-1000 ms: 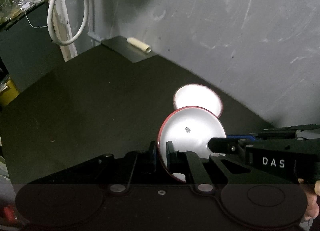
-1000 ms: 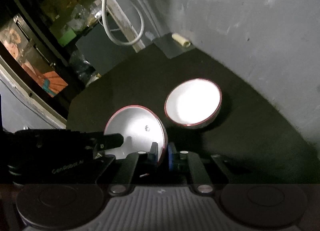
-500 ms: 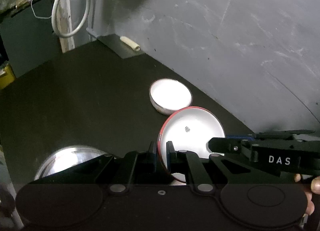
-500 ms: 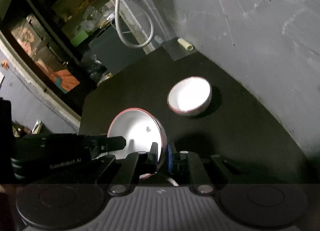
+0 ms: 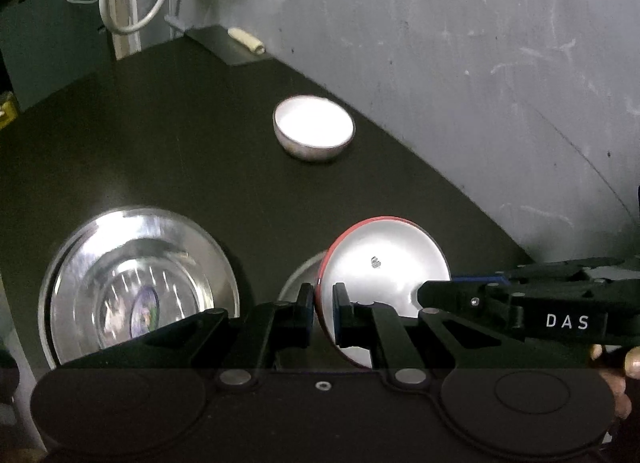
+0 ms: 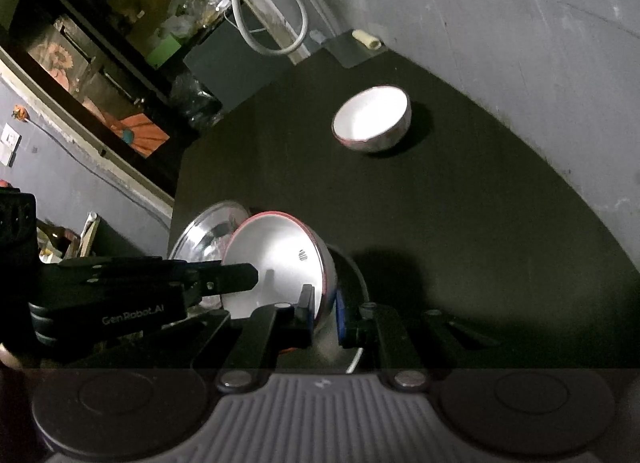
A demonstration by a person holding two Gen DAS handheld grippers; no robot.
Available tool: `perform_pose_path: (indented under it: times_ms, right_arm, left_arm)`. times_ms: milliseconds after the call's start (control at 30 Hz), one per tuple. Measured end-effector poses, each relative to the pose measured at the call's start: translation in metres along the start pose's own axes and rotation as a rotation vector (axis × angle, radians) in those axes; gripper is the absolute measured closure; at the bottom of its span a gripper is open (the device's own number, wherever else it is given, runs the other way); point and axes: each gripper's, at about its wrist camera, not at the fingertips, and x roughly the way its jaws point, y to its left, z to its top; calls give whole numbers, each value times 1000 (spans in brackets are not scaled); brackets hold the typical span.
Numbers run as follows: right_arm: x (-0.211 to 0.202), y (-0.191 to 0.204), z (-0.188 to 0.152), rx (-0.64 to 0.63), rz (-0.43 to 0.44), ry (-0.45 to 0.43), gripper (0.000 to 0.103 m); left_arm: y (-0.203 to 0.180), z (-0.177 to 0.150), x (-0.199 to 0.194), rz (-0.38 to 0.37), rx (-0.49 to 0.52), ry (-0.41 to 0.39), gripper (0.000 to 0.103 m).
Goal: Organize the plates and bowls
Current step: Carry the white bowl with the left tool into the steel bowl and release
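- Dark matte surface [image 5: 168, 135] set against a scuffed grey wall [image 5: 480, 43]; a looped white cable [image 5: 132, 3] hangs at the far corner, and cluttered shelving [image 6: 120, 23] is seen beyond the surface edge in the right wrist view.
- A white bowl with a red rim [image 5: 384, 279] is held tilted on edge, gripped from two sides: the left gripper [image 5: 322, 315] is clenched on its near rim, and the right gripper [image 6: 324, 311] is clamped on the opposite rim.
- The held bowl hangs above the surface, next to a shiny steel plate [image 5: 136, 287]. A second steel rim shows directly below the bowl; its nature cannot be told.
- A second white bowl [image 5: 314, 131] rests upright on the surface, well apart, near the wall.
- Risk, as judged: both grips are thin pinches on a smooth rim, so uneven motion of the two hands could twist the bowl free.
- Risk, as judged: a tilted descent could strike the steel plate's edge and knock it sideways.
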Motion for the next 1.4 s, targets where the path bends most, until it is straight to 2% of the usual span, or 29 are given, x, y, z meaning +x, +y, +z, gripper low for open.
perform_pose_path:
  times_ms: [300,1400]
  right_arm:
    - [6,-1,-11,-8,-3,43,91]
    - [15,5,-10,-33,-15,71,89]
  left_arm:
    - [-1,-15,6,12,-21,56,93]
    - [3,-16,14,39,-36,98,89]
